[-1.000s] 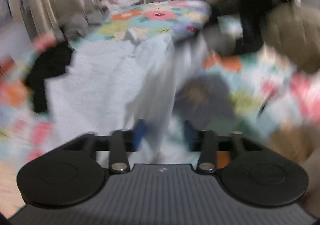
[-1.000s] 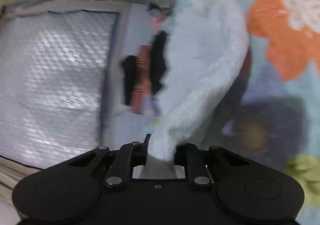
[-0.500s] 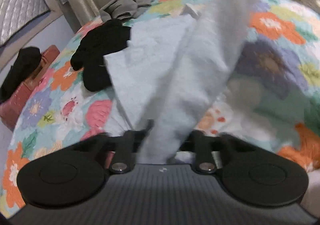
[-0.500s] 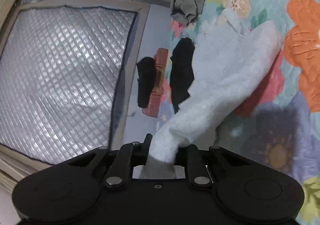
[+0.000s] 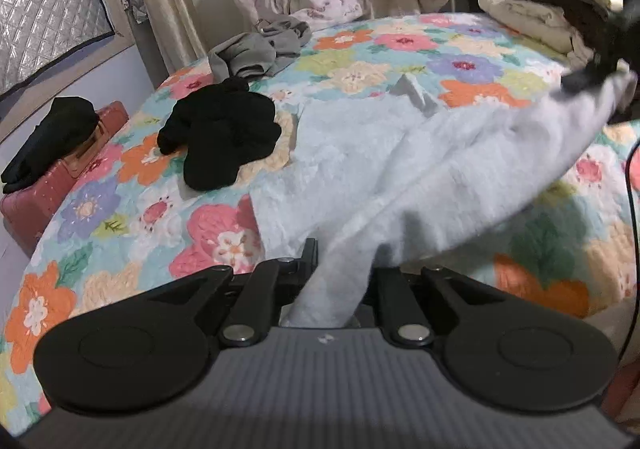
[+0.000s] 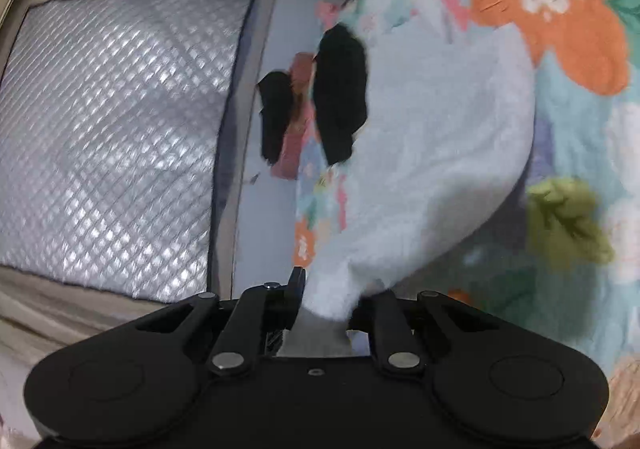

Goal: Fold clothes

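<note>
Left wrist view: the left tool (image 5: 334, 281) sits at the lower centre of the frame and points down at a slant toward the bed (image 5: 400, 41). Its 2 fingers are pressed together on a bunched edge of the pale blue fleece garment (image 5: 360, 153). From this pinch the cloth rises in a raised band toward the upper right of the frame. There the right tool (image 5: 588, 79) shows as a dark, blurred shape gripping the far end of the same band. The rest of the garment lies spread on the floral quilt at the centre of the frame.

Right wrist view: the right tool (image 6: 332, 301) occupies the lower centre and points nearly level across the bed. Its fingers pinch a gathered corner of the pale blue fleece garment (image 6: 440, 137), which fans out upward and to the right over the quilt. A grey label or hem shows between the fingers, just below the pinch.

Surroundings, left wrist view: a black garment (image 5: 220, 137) lies on the quilt just left of the fleece, touching or nearly touching its edge. A grey garment (image 5: 256, 49) lies crumpled behind it, toward the upper centre. At the left edge of the frame, off the bed, a second black item (image 5: 52, 137) rests on a reddish box (image 5: 36, 197). Folded cream and dark brown textiles (image 5: 540, 13) are stacked at the upper right. A quilted silver panel (image 6: 112, 129) fills the left half of the right wrist view.
</note>
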Available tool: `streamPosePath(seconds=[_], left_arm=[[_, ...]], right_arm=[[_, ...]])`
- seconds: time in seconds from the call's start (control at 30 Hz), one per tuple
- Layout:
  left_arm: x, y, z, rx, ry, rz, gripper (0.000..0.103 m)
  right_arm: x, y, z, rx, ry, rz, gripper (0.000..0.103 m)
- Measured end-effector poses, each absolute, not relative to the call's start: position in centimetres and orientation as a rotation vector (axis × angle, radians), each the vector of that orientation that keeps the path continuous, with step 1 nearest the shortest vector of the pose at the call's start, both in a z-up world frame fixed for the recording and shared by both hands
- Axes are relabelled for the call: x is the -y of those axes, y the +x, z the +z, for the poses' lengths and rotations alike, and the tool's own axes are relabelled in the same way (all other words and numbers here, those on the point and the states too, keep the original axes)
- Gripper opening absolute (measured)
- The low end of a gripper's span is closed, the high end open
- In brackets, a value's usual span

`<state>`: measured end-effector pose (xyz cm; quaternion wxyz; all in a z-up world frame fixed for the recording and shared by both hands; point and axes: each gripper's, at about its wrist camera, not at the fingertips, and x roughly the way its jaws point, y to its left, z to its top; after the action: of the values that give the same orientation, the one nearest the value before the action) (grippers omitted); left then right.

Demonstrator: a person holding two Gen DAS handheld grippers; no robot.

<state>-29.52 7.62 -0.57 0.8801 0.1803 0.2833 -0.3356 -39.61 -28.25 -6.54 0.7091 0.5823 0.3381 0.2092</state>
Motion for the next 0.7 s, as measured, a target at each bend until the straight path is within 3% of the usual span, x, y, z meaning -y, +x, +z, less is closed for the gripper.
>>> streamPosePath(seconds=[0.13, 0.37, 0.7], left_arm=[[-7.3, -26.8, 0.7, -0.582, 0.247, -0.704, 0.009], [-1.4, -19.3, 2.5, -0.561, 0.257, -0.741, 0.008], [6.0, -7.6, -2.9, -0.775, 0.212, -0.711, 0.01]], right_arm=[[29.0, -38.4, -4.8, -0.733, 1.192, 0.45, 0.017], [33.4, -33.3, -2.3, -0.729, 1.143, 0.313, 0.017], [39.9, -24.7, -5.4, -0.871, 1.259, 0.147, 0.023]])
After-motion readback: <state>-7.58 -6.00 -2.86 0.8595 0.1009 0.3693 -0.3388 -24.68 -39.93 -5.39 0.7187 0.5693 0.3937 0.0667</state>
